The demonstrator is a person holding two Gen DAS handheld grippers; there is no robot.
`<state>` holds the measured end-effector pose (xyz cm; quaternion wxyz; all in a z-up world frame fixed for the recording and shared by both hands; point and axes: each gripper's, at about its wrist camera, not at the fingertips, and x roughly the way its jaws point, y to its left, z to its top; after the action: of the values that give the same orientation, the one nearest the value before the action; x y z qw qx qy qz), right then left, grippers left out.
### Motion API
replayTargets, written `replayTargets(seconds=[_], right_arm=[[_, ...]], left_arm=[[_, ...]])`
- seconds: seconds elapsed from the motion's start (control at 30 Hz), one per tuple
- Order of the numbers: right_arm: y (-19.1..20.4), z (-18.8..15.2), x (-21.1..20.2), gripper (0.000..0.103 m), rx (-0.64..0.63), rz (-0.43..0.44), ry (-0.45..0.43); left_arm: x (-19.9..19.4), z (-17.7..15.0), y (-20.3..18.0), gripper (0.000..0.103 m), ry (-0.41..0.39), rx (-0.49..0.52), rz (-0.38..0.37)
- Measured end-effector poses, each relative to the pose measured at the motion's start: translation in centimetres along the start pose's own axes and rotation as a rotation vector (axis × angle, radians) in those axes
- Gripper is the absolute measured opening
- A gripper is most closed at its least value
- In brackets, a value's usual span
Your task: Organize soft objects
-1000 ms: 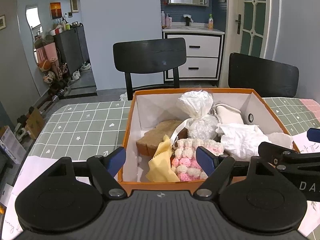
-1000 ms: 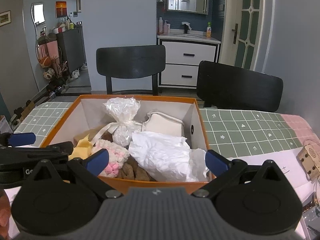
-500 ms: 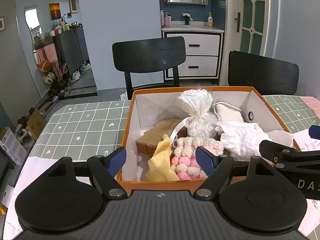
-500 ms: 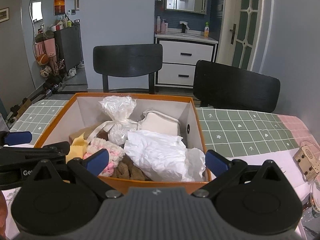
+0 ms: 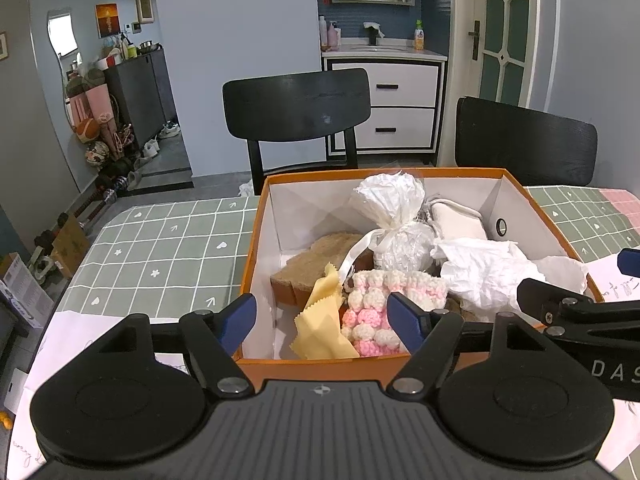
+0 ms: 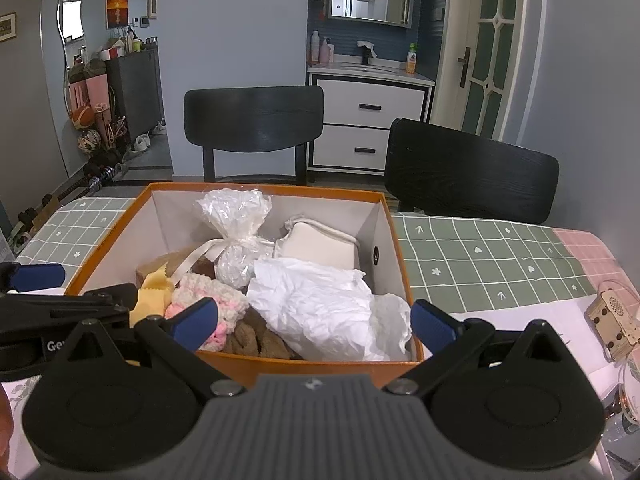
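An orange box on the table holds soft things: a yellow cloth, a pink-and-white crocheted piece, a brown fuzzy piece, a clear ribbon-tied bag, a cream pouch and crumpled white wrapping. My left gripper hovers at the box's near rim, its jaws closing but still wide, pressing on nothing. My right gripper stands open at the same rim, in front of the white wrapping. Brown fabric lies partly under it.
Two black chairs stand behind the table. A green checked cloth covers it, with white paper at the near left. A small wooden object sits at the far right edge.
The left gripper's fingertips have drawn slightly closer together. Both hands and the box's contents have stayed where they were.
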<state>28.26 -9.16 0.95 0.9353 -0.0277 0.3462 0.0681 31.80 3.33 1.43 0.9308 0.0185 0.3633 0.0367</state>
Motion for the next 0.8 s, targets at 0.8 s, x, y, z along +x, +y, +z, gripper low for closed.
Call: replayTargets(seconds=[0.8], right_arm=[[-0.02, -0.07, -0.32, 0.100, -0.003, -0.015, -0.004]], left_arm=[[0.00, -0.02, -0.18, 0.087, -0.005, 0.000, -0.012]])
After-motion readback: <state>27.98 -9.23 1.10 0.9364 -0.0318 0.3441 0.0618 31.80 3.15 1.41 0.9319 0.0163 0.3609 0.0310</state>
